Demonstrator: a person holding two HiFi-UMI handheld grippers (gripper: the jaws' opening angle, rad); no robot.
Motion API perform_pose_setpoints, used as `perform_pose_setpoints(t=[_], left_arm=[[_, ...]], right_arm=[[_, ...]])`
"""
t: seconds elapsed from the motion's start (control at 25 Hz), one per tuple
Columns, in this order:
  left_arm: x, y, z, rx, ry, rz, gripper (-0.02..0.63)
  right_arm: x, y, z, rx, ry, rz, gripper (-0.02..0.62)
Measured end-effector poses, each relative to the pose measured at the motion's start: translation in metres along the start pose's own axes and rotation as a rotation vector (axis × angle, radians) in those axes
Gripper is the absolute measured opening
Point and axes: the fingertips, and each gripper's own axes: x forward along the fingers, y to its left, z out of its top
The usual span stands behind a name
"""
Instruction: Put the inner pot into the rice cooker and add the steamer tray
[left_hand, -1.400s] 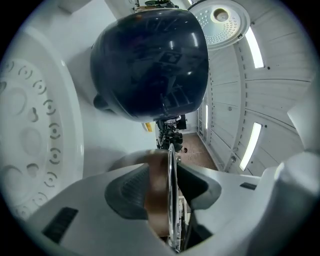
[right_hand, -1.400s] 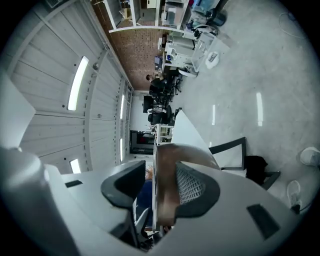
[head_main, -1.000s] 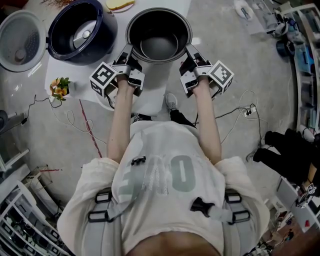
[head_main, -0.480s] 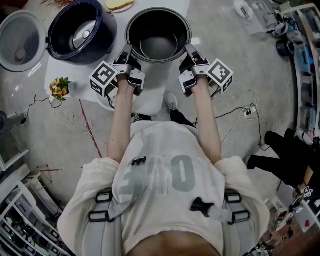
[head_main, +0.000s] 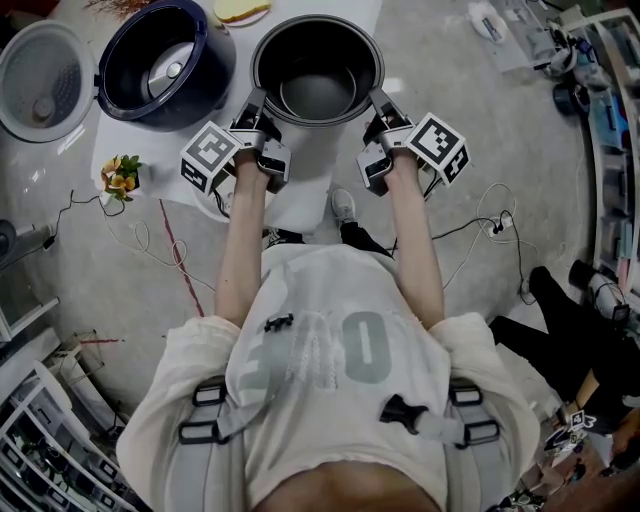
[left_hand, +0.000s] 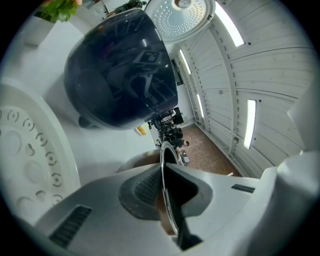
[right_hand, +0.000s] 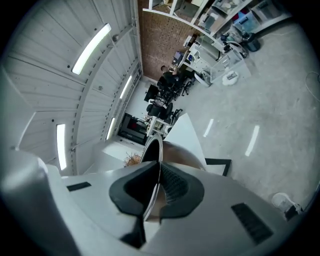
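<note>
Head view: the inner pot (head_main: 317, 70) is upright with its mouth facing up, its axis vertical and its dark interior empty. It sits at the far part of the white table (head_main: 300, 190), close to the table's right edge. Whether its base rests on the table cannot be told.

The left gripper (head_main: 255, 103) is at the pot's left rim and the right gripper (head_main: 378, 101) at its right rim, opposite each other. In the left gripper view, the left gripper (left_hand: 162, 185) has both ribbed pads pressed onto the thin metal rim of the pot (left_hand: 165, 150). In the right gripper view, the right gripper (right_hand: 157, 185) pinches the rim (right_hand: 152, 145) the same way.

The rice cooker (head_main: 165, 60) stands just left of the pot, with a narrow gap between the two. Its dark blue body is open at the top and holds no pot. The heating plate (head_main: 170, 70) shows at its bottom. Its white lid (head_main: 45, 80) is swung open on the far left side.

In the left gripper view, a white perforated tray (left_hand: 30, 165) lies at the left, beside the cooker.

A flower pot (head_main: 120, 175) stands at the table's left near corner. A plate with bread (head_main: 240, 10) lies at the far edge, between cooker and pot. Cables (head_main: 150, 240) lie on the floor around the table.
</note>
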Motion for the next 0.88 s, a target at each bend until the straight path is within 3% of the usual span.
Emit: perform_pose_setpoints(t=[0.36, 0.64, 0.88], left_arm=[[-0.005, -0.059, 0.024, 0.162, -0.046, -0.083, 0.037], [-0.012, -0.111, 0.05, 0.232, -0.121, -0.161, 0.038], [-0.04, -0.158, 0.088, 0.304, -0.239, -0.231, 0.038]], right_arm=[[-0.005, 0.06, 0.025, -0.174, -0.035, 0.051, 0.029], [-0.003, 0.12, 0.049, -0.252, -0.066, 0.154, 0.029], [0.006, 0.181, 0.052, -0.301, -0.075, 0.296, 0.031]])
